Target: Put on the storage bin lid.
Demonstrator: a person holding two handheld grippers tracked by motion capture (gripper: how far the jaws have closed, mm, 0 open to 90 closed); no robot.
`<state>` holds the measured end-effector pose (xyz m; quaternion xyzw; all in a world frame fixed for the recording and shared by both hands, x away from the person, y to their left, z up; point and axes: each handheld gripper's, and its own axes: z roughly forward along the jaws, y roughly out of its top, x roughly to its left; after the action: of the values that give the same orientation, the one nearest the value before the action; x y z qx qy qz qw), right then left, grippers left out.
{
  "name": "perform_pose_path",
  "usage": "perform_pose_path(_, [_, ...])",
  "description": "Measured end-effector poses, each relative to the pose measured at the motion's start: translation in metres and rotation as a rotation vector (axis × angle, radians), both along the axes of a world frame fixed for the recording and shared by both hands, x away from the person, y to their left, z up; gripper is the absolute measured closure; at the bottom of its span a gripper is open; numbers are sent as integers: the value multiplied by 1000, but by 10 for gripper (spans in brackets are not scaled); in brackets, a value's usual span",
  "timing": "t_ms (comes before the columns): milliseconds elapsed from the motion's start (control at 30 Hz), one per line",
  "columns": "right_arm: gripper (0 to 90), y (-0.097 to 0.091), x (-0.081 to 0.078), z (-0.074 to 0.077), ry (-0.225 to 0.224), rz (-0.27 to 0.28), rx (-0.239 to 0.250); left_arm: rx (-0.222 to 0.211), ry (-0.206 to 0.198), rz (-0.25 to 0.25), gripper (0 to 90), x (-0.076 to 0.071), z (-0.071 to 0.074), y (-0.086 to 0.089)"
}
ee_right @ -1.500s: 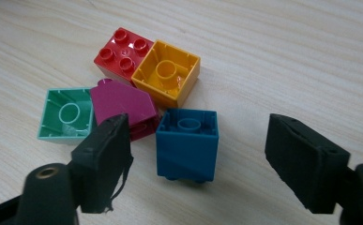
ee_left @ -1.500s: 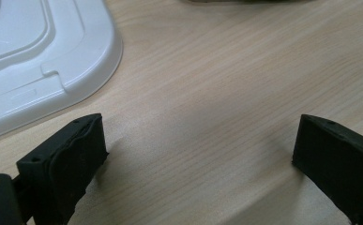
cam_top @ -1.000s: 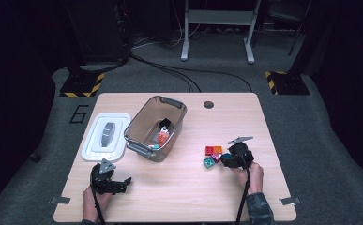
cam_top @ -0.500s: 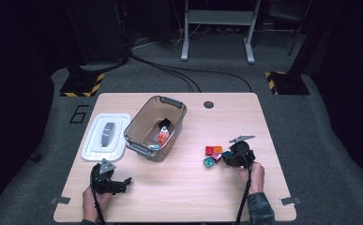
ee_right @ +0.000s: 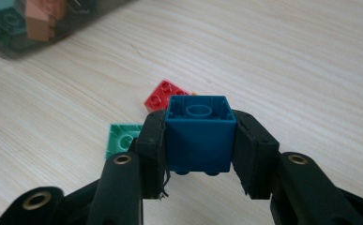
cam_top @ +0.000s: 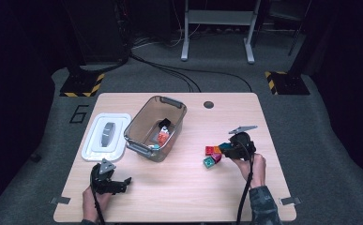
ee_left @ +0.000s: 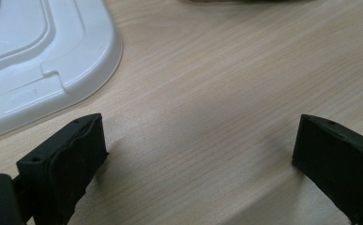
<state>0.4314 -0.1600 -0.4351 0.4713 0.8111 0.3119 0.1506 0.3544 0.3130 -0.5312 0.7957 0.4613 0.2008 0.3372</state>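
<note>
Clamped between the pads of the right gripper (ee_right: 199, 140): a blue brick (ee_right: 199, 133), hollow underside turned toward the camera, studs pointing back at the jaws' root. Jaws drawn in on it over the last second, then steady; brick now raised off the table (cam_top: 179, 197) where a second ago it sat low among the loose pieces. Lifted clear, so the pick looks done and the carry is what remains, most likely across to the clear bin (cam_top: 156, 126) left of it, where a few bricks already lie, among them an orange one (cam_top: 162, 137). Left behind on the wood just beneath and beyond the held piece: a red brick (ee_right: 162, 95) and a green brick (ee_right: 123, 137), both flat, studs up, untouched by the jaws. Seen from the high view, right gripper (cam_top: 226, 148) hovering at the edge of that small cluster, well apart from the bin. Left gripper (ee_left: 198, 154) idle near the front edge, jaws spread wide over bare wood, nothing between them, beside the white lid (ee_left: 38, 61) lying flat next to the bin. Grip square on two opposite walls, brick level, no sign of slip.
</note>
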Motion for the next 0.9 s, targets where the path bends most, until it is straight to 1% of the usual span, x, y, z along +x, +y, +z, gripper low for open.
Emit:
perform_pose_path(67, [586,3,1,6,-4,17,3,0,0,0,28,0,0,0])
perform_pose_path(533, [586,31,10,44,-45,88,17,-1,1,0,28,0,0,0])
perform_pose_path(767, [586,49,18,65,-72,129,9,0,0,0,28,0,0,0])
perform_pose_path(833, [586,55,20,70,-74,142,4,-1,0,0,28,0,0,0])
perform_pose_path(867, [586,61,23,74,-80,153,4,0,1,-1,28,0,0,0])
perform_pose_path(900, [586,61,23,74,-80,153,4,0,1,-1,28,0,0,0])
